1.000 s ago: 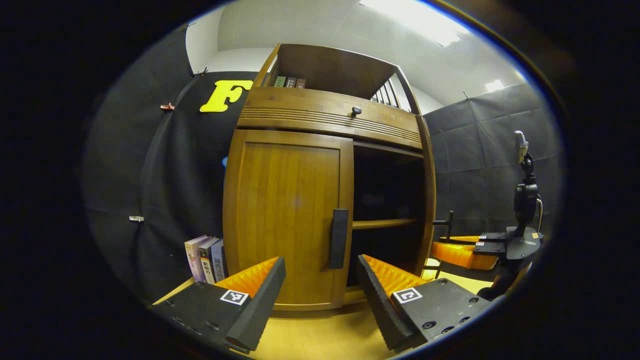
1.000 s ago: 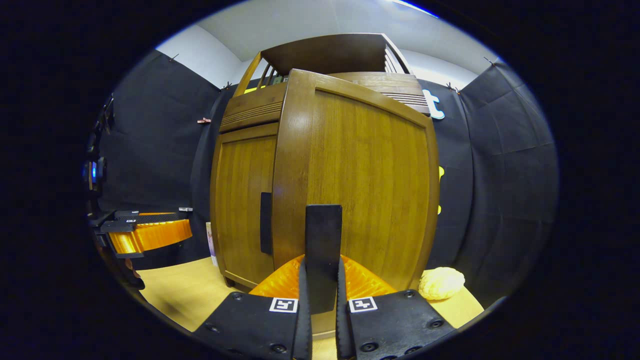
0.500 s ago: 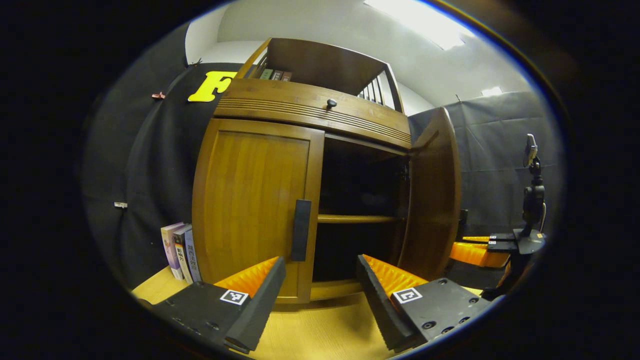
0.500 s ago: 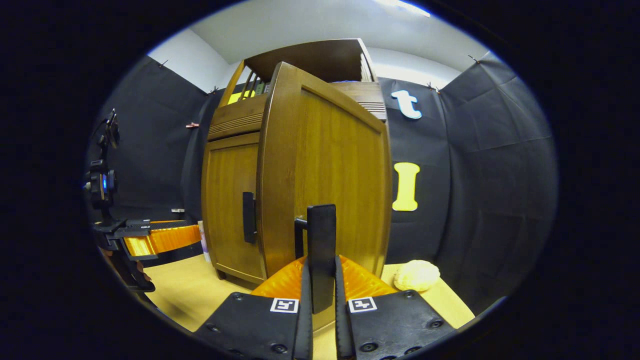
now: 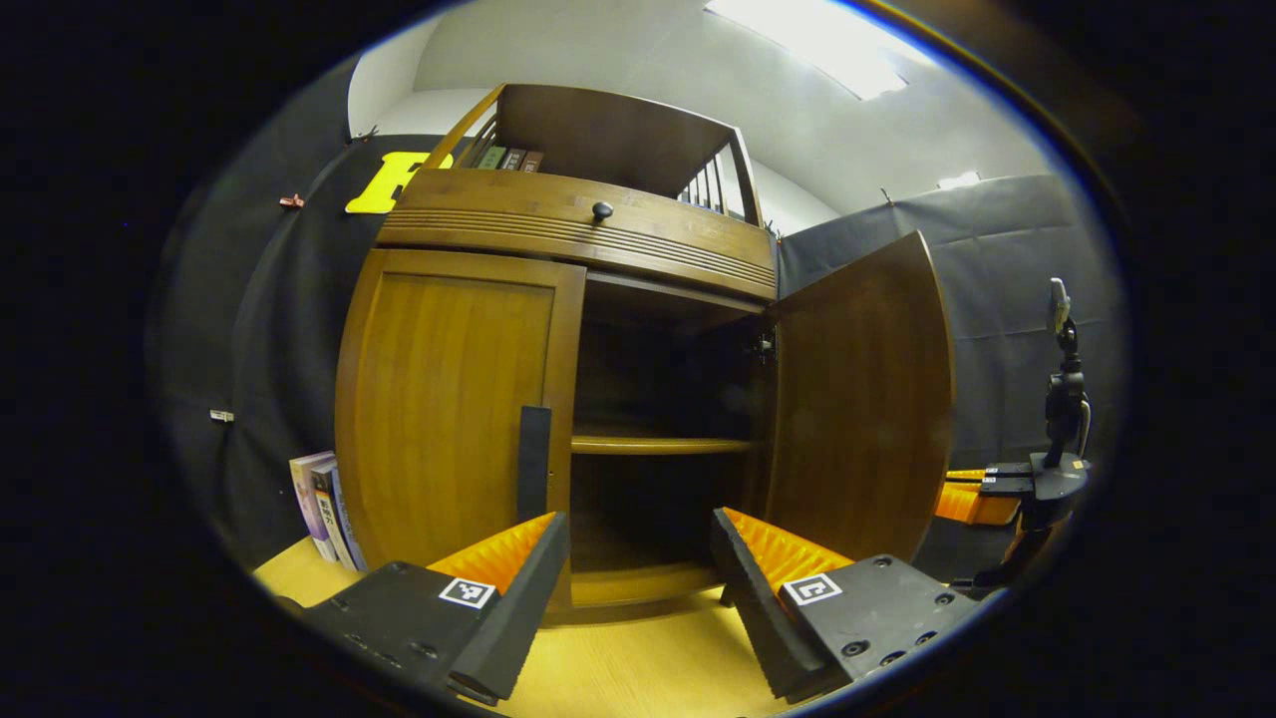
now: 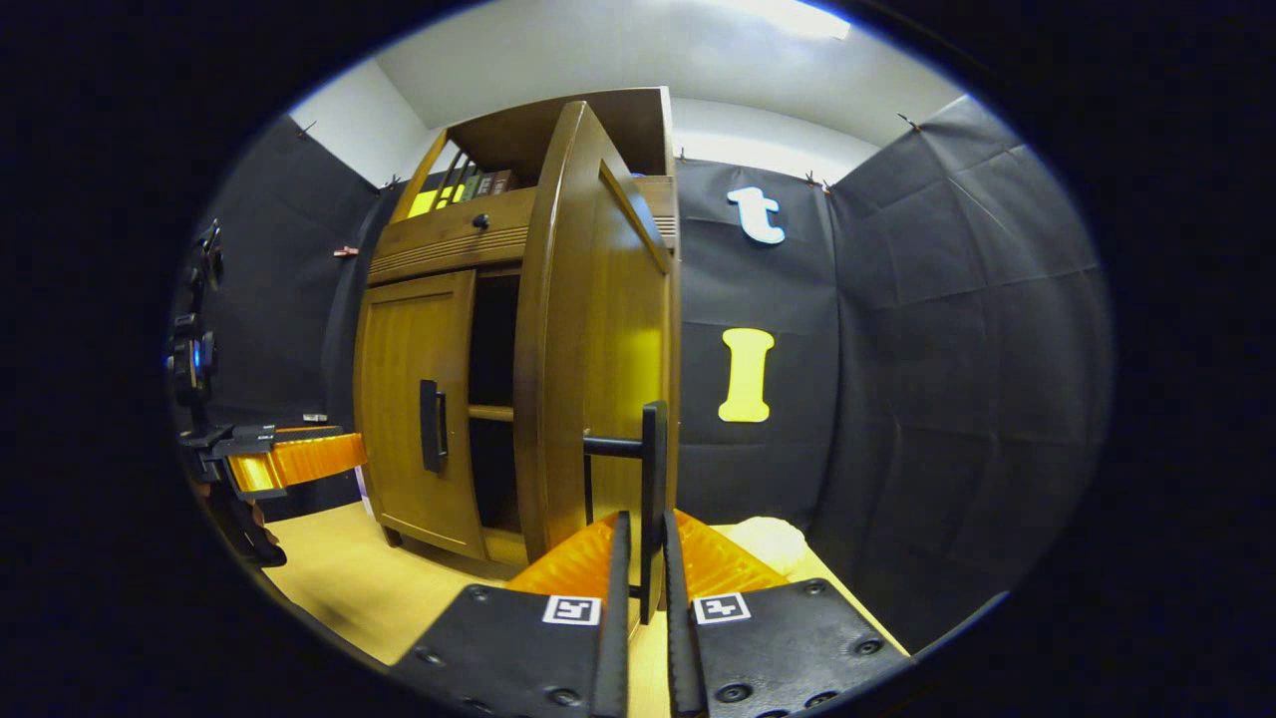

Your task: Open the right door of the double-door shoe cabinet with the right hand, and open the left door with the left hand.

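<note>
The wooden shoe cabinet [image 5: 578, 224] stands on a pale wooden tabletop. Its right door [image 5: 862, 399] is swung wide open, showing a dark interior with one shelf [image 5: 658, 445]. The left door [image 5: 449, 409] is closed, its dark vertical handle [image 5: 533, 462] at the inner edge. My left gripper [image 5: 638, 588] is open, a short way in front of the cabinet base, right of that handle. In the right gripper view my right gripper [image 6: 643, 588] is shut on the right door's dark handle [image 6: 653, 479], with the door [image 6: 598, 349] seen nearly edge-on. The left gripper [image 6: 289, 461] appears at far left there.
Several books [image 5: 319, 499] stand upright left of the cabinet, and more books [image 5: 508, 158] sit on its top shelf. A drawer knob [image 5: 602, 209] is above the doors. A pale rounded object [image 6: 773, 538] lies behind the open door. A camera stand [image 5: 1062, 399] rises at the right.
The right door has swung from partly open to wide open, pulled by my right gripper. My left gripper has shifted rightward relative to the cabinet, still open.
</note>
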